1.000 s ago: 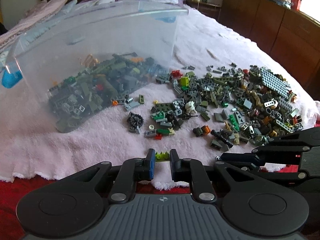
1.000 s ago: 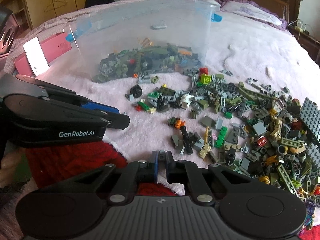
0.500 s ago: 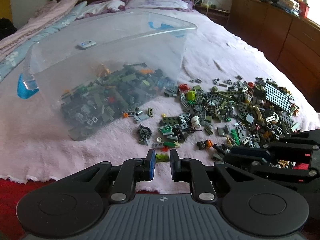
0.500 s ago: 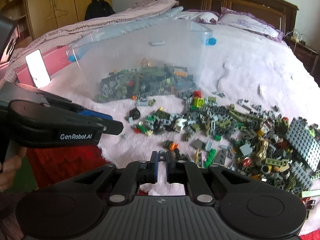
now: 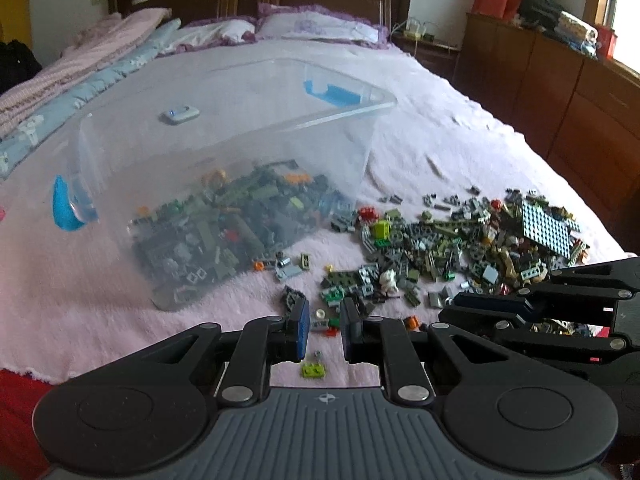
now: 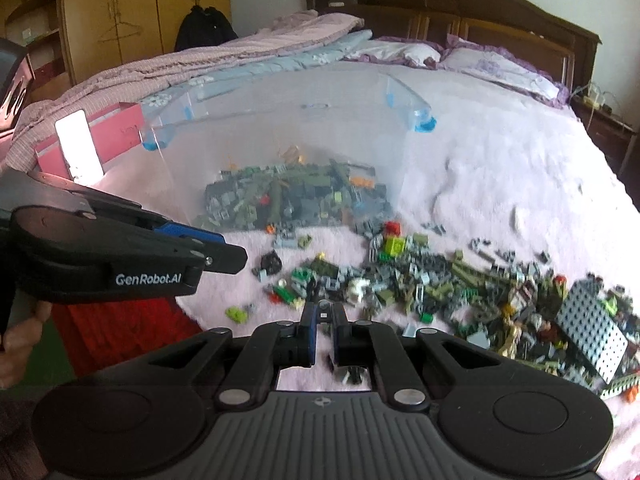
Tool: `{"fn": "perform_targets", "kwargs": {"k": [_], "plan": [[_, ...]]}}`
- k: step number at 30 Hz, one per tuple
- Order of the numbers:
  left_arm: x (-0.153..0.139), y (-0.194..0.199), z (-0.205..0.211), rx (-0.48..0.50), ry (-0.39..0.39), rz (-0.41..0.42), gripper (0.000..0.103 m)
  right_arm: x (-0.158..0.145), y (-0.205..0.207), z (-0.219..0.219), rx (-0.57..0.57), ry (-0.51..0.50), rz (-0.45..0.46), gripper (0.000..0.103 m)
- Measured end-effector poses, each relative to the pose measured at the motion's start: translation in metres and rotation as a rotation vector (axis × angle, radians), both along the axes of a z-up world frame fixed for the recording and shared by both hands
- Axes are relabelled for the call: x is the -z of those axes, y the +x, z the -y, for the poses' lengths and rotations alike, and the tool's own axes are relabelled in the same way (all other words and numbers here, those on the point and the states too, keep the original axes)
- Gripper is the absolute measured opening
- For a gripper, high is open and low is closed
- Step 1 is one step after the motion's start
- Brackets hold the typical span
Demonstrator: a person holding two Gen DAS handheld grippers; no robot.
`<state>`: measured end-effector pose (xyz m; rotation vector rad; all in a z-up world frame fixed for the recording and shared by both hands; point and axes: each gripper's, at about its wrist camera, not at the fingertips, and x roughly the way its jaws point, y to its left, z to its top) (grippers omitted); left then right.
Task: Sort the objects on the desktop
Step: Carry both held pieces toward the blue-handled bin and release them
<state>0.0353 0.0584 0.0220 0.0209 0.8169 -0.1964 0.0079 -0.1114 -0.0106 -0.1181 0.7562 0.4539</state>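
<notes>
Your left gripper: jaws slightly apart, empty; lime brick lies on the pink blanket beneath them.
Your right gripper: narrow gap, grip cannot be told.
Clear bin: 11 o'clock, tilted, bricks inside.
Loose brick pile: 1 o'clock, beside the bin.
</notes>
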Motion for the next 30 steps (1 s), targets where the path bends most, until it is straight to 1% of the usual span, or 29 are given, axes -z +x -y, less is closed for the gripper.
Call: {"fn": "perform_targets", "kwargs": {"k": [7,13,17,24,26,30], "plan": [[-0.009,0.002,-0.004,-0.011,-0.008,0.021,0.018,-0.016,0.005,-0.007,-0.020,0.003,0.036,0.008],[-0.015,0.001,-0.006,-0.013,-0.006,0.035,0.018,-0.019,0.009,-0.009,-0.022,0.002,0.044,0.008],[-0.025,0.001,-0.009,-0.017,-0.003,0.061,0.018,-0.023,0.013,-0.011,-0.025,-0.001,0.055,0.008],[-0.049,0.005,-0.019,-0.021,0.009,0.121,0.018,-0.039,0.025,-0.018,-0.041,0.013,0.094,0.008],[-0.052,0.008,-0.022,-0.023,0.010,0.121,0.018,-0.044,0.030,-0.022,-0.051,0.018,0.108,0.008],[-0.039,0.011,-0.025,-0.020,0.011,0.078,0.018,-0.049,0.036,-0.024,-0.045,0.022,0.122,0.008]]}}
